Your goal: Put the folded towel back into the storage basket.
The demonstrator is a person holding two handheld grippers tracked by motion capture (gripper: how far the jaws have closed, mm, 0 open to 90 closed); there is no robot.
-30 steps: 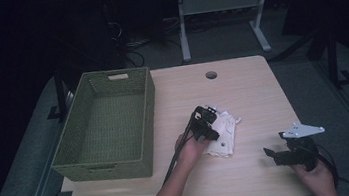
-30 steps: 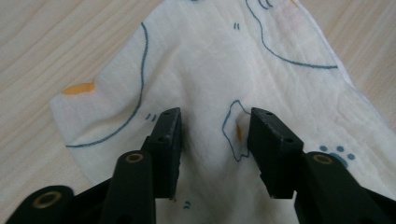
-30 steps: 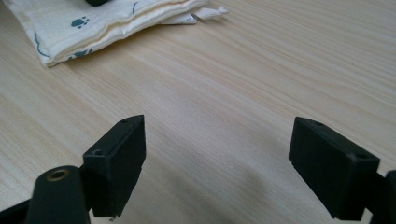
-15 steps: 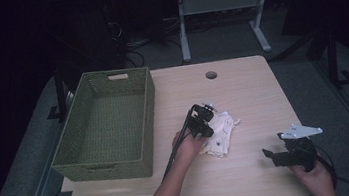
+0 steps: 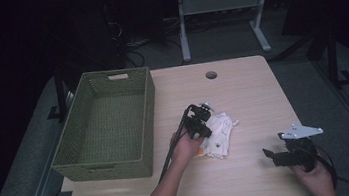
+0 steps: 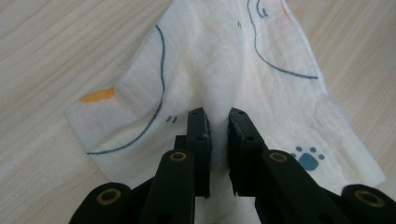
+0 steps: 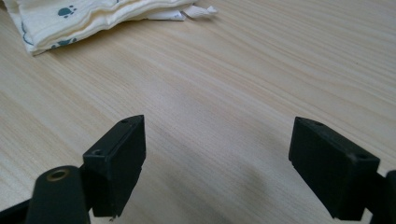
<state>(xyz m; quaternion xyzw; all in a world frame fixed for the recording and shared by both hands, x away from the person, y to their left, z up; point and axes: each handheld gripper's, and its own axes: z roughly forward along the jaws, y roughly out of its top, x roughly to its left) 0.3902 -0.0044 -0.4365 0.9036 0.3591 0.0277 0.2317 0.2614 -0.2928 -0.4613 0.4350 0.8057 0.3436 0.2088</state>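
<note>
The left claw (image 6: 217, 116) is clenched on a raised fold of the white printed cloth (image 6: 210, 70), which spreads out ahead of its tips and to both sides on the wooden table (image 5: 247, 89); the right claw (image 7: 217, 154) hangs released, well apart from the cloth; the green woven basket (image 5: 105, 124) stands beyond the left claw.

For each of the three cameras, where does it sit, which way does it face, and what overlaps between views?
High view: above the person's side, looking forward and down at the table, basket, both forearms and grippers.
Left gripper view: rides the left gripper, facing down onto the cloth, jaws pinching a fold.
Right gripper view: rides the right gripper, low over the tabletop, jaws apart.
Shared: all three show the cloth.
</note>
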